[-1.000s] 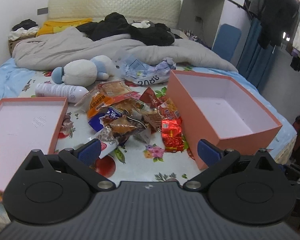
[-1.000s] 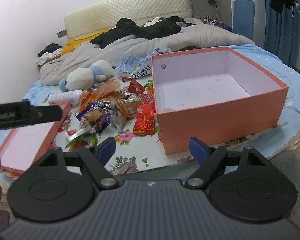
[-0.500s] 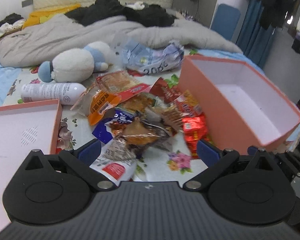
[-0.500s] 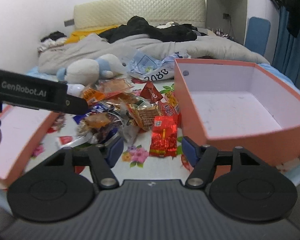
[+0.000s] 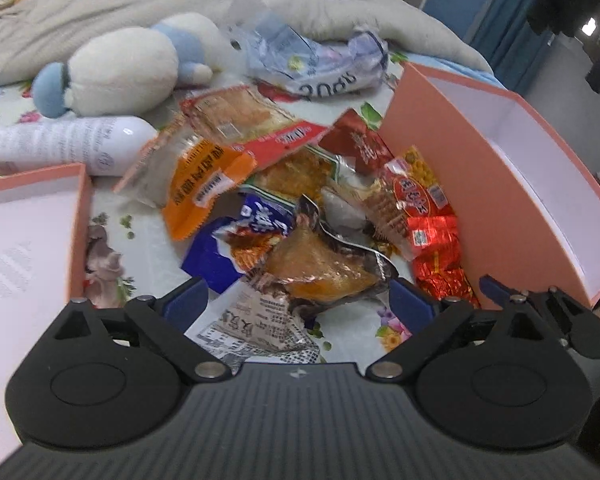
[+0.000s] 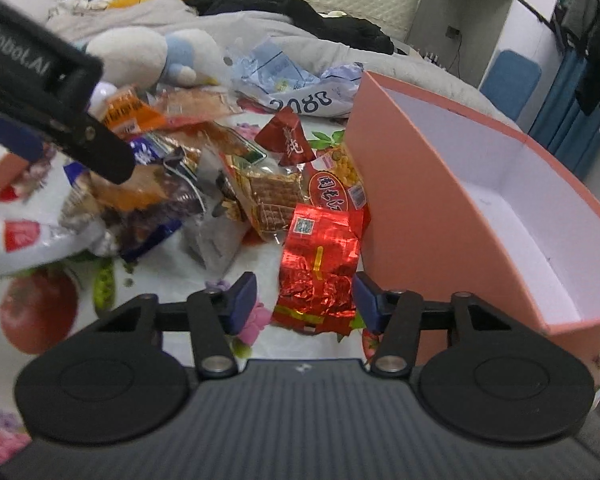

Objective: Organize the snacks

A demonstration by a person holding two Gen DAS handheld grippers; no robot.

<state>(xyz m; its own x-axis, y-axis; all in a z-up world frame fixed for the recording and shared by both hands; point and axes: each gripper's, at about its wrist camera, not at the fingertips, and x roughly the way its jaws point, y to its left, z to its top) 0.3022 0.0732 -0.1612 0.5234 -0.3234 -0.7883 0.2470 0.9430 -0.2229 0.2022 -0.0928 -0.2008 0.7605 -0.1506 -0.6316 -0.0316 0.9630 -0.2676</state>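
Observation:
A pile of snack packets lies on the flowered bedsheet beside an open pink box (image 5: 512, 184). My left gripper (image 5: 298, 300) is open, low over the pile, its jaws either side of a clear-wrapped brown pastry packet (image 5: 320, 268). My right gripper (image 6: 305, 300) is open, its jaws either side of the near end of a shiny red foil packet (image 6: 320, 264), which lies against the pink box (image 6: 480, 208). The left gripper's arm (image 6: 52, 92) crosses the right wrist view at upper left. The box is empty inside.
The pink box lid (image 5: 24, 240) lies at the left. A white bottle (image 5: 72, 144), a white and blue plush toy (image 5: 128, 64) and a crumpled plastic bag (image 5: 316, 64) lie behind the pile. Grey bedding and dark clothes fill the back of the bed.
Both grippers have moved forward and down toward the snack pile. The left one now straddles the pastry packet, the right one the red foil packet. Both stay open.

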